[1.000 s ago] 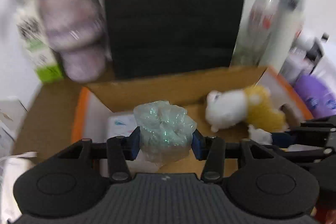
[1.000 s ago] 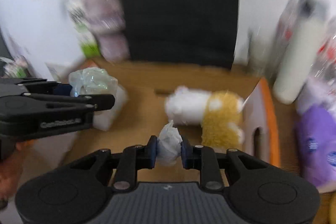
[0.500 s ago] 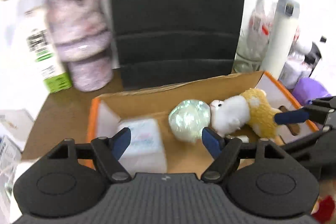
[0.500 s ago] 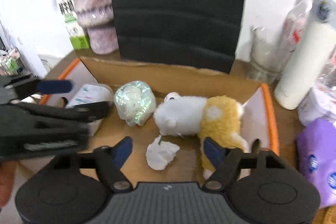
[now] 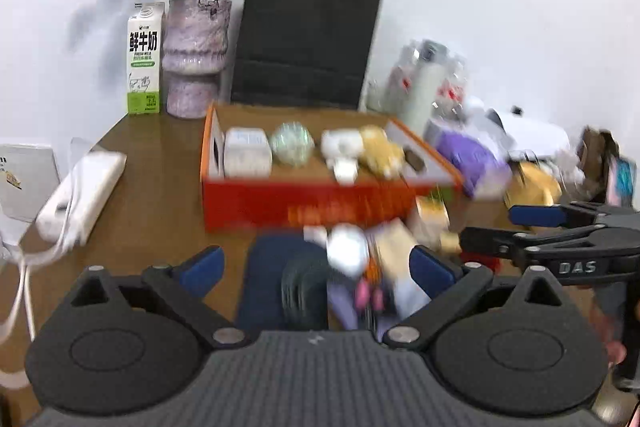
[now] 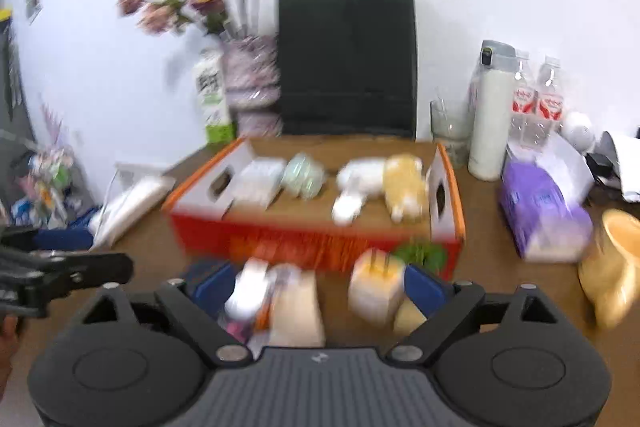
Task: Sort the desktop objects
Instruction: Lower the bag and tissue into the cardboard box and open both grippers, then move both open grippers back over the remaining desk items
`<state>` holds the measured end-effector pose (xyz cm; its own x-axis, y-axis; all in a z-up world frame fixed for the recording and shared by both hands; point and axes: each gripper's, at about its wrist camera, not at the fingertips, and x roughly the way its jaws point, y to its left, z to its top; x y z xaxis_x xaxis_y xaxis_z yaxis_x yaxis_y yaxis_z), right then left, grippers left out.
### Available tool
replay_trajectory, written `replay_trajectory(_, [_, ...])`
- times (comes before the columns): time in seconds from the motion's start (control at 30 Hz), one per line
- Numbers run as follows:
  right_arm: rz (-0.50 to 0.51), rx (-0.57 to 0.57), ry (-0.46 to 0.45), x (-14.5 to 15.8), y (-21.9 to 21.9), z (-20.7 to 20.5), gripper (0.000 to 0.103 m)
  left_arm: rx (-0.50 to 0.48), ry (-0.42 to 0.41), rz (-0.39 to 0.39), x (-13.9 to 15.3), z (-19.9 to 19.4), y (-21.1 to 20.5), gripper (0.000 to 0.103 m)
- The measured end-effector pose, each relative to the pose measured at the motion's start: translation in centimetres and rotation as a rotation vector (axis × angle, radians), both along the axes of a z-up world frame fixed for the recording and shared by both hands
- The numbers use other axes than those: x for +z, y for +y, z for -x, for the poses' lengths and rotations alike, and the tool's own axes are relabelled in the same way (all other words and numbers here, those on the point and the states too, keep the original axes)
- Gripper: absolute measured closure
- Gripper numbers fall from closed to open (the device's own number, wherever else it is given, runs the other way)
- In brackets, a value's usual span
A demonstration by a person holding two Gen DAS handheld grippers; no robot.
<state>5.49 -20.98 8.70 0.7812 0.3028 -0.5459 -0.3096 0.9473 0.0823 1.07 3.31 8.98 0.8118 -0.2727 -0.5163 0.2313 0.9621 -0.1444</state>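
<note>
- Pulling back from the orange box (image 5: 320, 203), you now have both grippers clear of it, where half a second ago they hung over its open top.
- Your left gripper (image 5: 316, 263) is opening toward its widest and grips nothing; the iridescent ball (image 5: 292, 146) it held a second ago lies in the box beside the white packet (image 5: 247, 151).
- Your right gripper (image 6: 316, 287) is opening too, also empty; the crumpled white tissue (image 6: 348, 207) it carried rests in front of the plush toy (image 6: 384, 175).
- That means two more items look sorted.
- Blurred clutter (image 5: 360, 267) lies on the surface (image 5: 152, 195) just in front of the box, between your fingers in both views; I cannot tell what each piece is.
- Judging by that pile, the sorting is unfinished, and those pieces seem the next candidates.
</note>
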Motion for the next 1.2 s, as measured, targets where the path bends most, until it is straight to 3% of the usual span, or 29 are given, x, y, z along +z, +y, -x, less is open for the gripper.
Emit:
replay_trajectory(0.17, [0.0, -0.07, -0.055, -4.0, 0.3, 9.2, 0.012, -0.005, -0.066, -0.027, -3.7, 5.7, -0.1, 0.001])
replay_trajectory(0.27, [0.009, -0.092, -0.106, -5.6, 0.7, 12.9, 0.011, -0.01, -0.049, -0.038, -5.2, 7.3, -0.1, 0.001])
replay_trajectory(0.33, [0.026, -0.083, -0.14, -6.4, 0.9, 14.2, 0.011, -0.004, -0.093, -0.062, -5.7, 8.1, -0.2, 0.001])
replay_trajectory(0.47, [0.033, -0.077, -0.136, -7.0, 1.0, 14.0, 0.011, 0.027, -0.135, -0.146, -6.5, 8.6, -1.0, 0.0])
replay_trajectory(0.6, [-0.071, -0.052, -0.071, -7.3, -0.1, 13.2, 0.011, 0.026, -0.115, -0.16, -7.1, 8.3, -1.3, 0.0])
replay_trajectory(0.7, [-0.122, -0.107, -0.074, -7.6, -0.9, 13.3, 0.012, 0.038, -0.13, -0.169, -7.2, 8.3, -1.4, 0.0])
replay_trajectory(1.03, [-0.03, -0.099, -0.17, -7.4, 0.6, 14.4, 0.015, 0.016, -0.111, -0.167, -7.3, 8.1, -1.5, 0.0])
replay_trajectory(1.13, [-0.045, -0.1, -0.159, -7.4, 0.3, 14.2, 0.023, 0.038, -0.129, -0.155, -7.3, 8.4, -1.3, 0.0])
replay_trajectory(1.17, [-0.043, -0.094, -0.153, -7.5, 0.3, 14.1, 0.033, 0.041, -0.138, -0.149, -7.2, 8.5, -1.2, 0.0])
replay_trajectory(1.2, [-0.038, -0.086, -0.146, -7.6, 0.3, 14.1, 0.05, 0.043, -0.143, -0.147, -7.2, 8.6, -1.1, 0.0])
